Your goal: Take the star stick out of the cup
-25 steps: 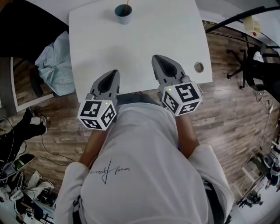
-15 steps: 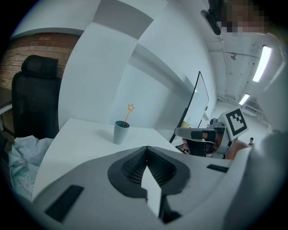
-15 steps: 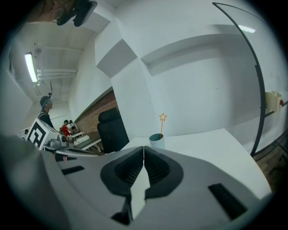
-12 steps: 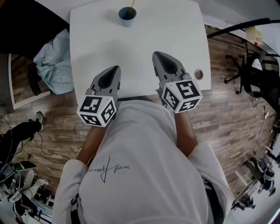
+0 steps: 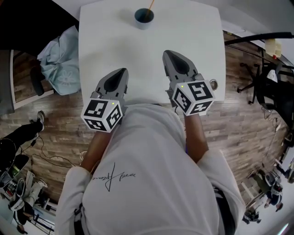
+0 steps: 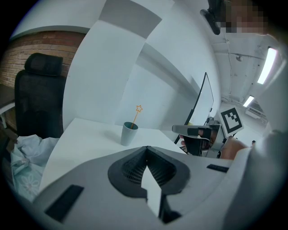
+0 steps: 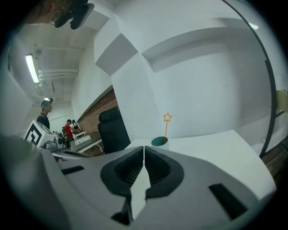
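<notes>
1. Plainly, the left gripper [image 5: 120, 71] holds nothing; its jaws meet, poised over the near edge of the tabletop [image 5: 110, 41].
2. The cup [image 5: 144, 17] stands well ahead of both jaws, with the star stick [image 5: 150, 5] leaning inside it. I judge the reach is not yet begun.
3. The right gripper [image 5: 166, 53] also has its jaws pressed together and empty. Next, one gripper must travel forward, open, and pinch the thin stick above the rim.
4. The script on the shirt [image 5: 151, 183] is unreadable.
</notes>
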Motion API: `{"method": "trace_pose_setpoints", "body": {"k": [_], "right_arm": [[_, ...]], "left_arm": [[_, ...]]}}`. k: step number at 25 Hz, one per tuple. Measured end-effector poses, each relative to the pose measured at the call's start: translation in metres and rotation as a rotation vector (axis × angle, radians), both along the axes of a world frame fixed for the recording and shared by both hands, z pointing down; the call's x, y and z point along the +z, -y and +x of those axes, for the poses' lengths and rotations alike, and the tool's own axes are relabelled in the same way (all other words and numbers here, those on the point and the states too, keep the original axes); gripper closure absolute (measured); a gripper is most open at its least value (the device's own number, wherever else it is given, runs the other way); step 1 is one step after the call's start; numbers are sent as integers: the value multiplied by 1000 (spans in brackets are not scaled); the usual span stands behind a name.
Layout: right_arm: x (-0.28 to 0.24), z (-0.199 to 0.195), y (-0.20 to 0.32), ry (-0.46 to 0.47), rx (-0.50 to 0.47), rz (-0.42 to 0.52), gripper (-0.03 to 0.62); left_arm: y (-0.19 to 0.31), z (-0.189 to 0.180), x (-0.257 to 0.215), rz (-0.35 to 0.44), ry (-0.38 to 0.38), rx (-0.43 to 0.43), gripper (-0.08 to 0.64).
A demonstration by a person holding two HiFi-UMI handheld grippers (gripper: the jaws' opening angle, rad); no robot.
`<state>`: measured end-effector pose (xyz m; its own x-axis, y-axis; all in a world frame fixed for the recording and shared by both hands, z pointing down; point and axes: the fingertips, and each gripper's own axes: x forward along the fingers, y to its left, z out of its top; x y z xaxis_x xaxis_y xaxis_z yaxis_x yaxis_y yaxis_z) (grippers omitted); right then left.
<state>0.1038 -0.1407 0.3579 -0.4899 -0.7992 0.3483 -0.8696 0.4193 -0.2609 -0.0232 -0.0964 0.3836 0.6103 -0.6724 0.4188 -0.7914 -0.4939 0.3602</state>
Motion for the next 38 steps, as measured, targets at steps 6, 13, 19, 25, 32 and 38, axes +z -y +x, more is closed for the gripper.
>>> {"method": "trace_pose_setpoints", "body": {"k": [6, 13, 19, 25, 32, 38], "right_arm": [[4, -6, 20, -11, -15, -11, 581], [10, -6, 42, -19, -18, -17, 581], [14, -6, 63, -25, -19, -19, 581], [16, -4, 85, -26, -12, -16, 580], [19, -3, 107, -31, -26, -12, 560], [25, -6, 124, -40, -44, -24, 526]], "left_arm": [[6, -10, 6, -28, 1, -17, 552], [11, -13, 14, -55, 3, -22, 552], [16, -16, 19, -76, 4, -35, 552], [19, -21, 24, -99, 4, -53, 552], [21, -21, 30, -125, 2, -64, 552], [25, -19, 35, -148, 5, -66, 552]]}}
